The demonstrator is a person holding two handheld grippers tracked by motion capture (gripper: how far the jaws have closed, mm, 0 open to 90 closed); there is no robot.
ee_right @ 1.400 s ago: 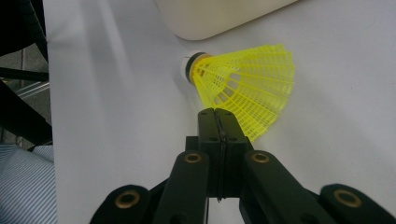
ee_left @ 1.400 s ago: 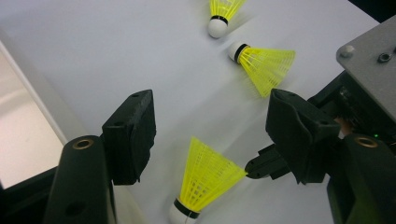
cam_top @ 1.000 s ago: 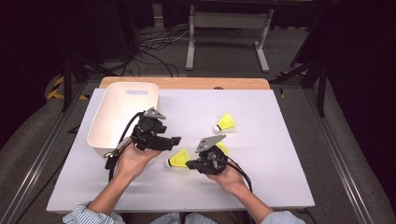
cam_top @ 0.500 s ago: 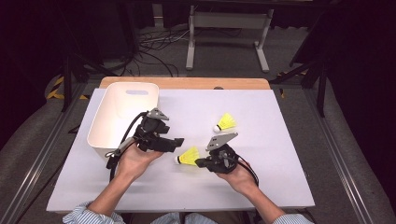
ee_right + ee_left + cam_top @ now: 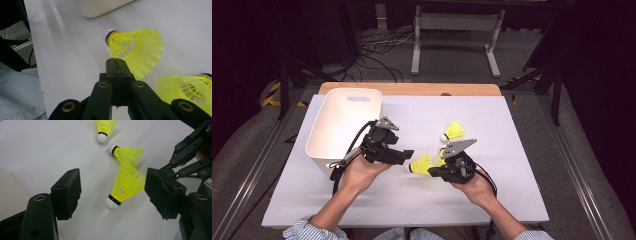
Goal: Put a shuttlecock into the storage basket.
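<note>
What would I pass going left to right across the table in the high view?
White bin → left gripper → held yellow shuttlecock → right gripper → far shuttlecock.

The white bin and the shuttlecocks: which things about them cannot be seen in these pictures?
- White bin, high view: its floor hides behind the near wall and the left gripper.
- Held shuttlecock, right gripper view: the right gripper covers the skirt's rim.
- Second shuttlecock, right gripper view: cut off by the picture's edge.
- Far shuttlecock, left gripper view: its skirt is cut by the top edge.

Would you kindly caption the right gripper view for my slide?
Right gripper pinching a yellow shuttlecock's skirt above the white table.
</note>
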